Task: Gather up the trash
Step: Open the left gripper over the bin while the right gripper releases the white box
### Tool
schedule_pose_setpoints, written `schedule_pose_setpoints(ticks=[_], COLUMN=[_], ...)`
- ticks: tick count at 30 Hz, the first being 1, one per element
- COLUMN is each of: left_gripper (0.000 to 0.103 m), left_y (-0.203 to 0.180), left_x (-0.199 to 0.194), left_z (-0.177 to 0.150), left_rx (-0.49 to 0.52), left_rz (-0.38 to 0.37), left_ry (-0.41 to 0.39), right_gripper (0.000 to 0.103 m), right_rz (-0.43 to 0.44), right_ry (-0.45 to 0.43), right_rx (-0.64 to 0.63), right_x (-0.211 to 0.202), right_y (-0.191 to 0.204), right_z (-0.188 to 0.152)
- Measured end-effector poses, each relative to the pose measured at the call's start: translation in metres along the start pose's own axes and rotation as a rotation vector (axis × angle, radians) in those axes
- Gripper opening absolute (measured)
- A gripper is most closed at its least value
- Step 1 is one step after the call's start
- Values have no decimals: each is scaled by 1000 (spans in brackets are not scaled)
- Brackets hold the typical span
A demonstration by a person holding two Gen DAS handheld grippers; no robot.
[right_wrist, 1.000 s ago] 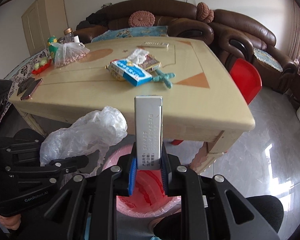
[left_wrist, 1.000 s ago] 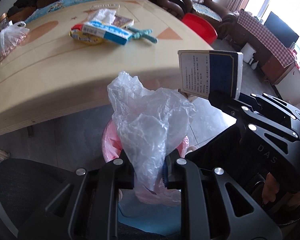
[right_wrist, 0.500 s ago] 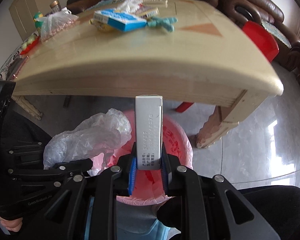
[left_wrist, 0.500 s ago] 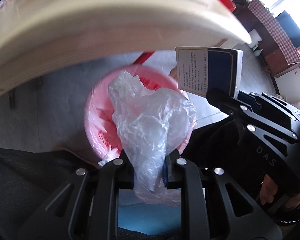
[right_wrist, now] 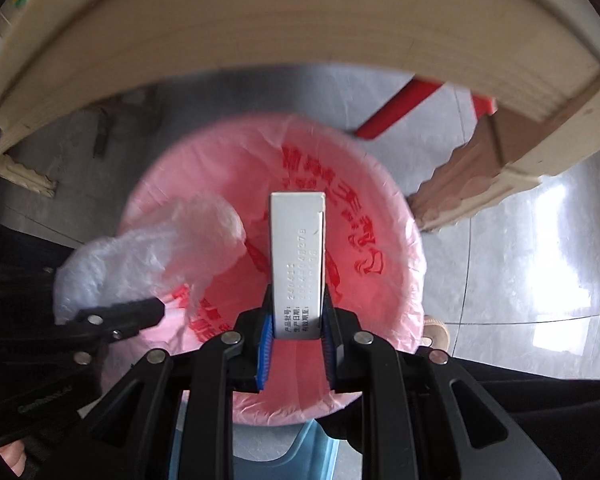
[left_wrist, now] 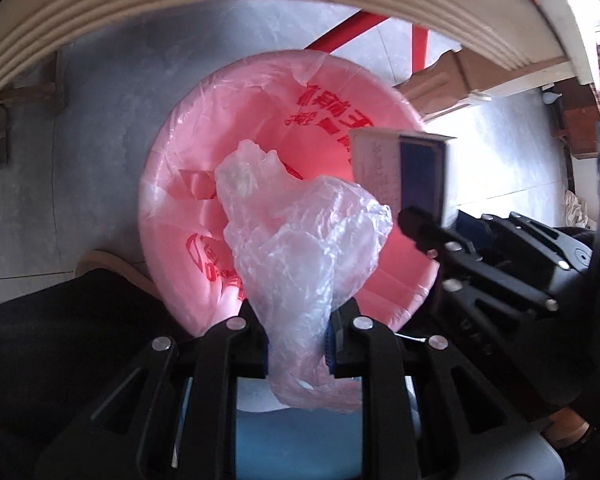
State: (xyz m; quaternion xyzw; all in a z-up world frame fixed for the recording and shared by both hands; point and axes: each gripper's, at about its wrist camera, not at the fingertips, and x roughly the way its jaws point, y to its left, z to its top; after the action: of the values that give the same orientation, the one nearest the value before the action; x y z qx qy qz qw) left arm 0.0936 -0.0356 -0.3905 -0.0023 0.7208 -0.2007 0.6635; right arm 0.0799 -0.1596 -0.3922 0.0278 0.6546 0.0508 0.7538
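Trash held over the bin (left_wrist: 172, 184)

A bag (left_wrist: 300, 248) is clamped in the left gripper (left_wrist: 298, 344), a box (right_wrist: 298, 264) in the right gripper (right_wrist: 298, 344), both above the bin.

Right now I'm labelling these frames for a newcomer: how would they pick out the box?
Find the pink-lined bin on the floor under the table edge. Above its mouth, the right gripper pinches a narrow box standing upright. Unlike the crumpled clear bag beside it, it is stiff, straight-edged, grey-white, with printed digits.
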Motion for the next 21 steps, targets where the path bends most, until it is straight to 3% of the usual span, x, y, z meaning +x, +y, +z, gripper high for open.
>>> schedule_pose_setpoints(ticks=[8, 14, 19, 21], left_gripper=[19, 19, 24, 30], left_y=[14, 10, 2, 1], left_x=[40, 54, 48, 45], left_z=[13, 17, 15, 16], left_rx=[-50, -47, -19, -19], left_rz=[-13, 27, 57, 73], left_ry=[101, 118, 96, 88], right_gripper=[21, 21, 21, 22], right_rz=[18, 33, 40, 38], right_ry=[134, 142, 138, 133], right_rx=[5, -9, 1, 9], right_x=[54, 62, 65, 62], right_y=[5, 13, 14, 5], right_z=[-1, -2, -2, -2])
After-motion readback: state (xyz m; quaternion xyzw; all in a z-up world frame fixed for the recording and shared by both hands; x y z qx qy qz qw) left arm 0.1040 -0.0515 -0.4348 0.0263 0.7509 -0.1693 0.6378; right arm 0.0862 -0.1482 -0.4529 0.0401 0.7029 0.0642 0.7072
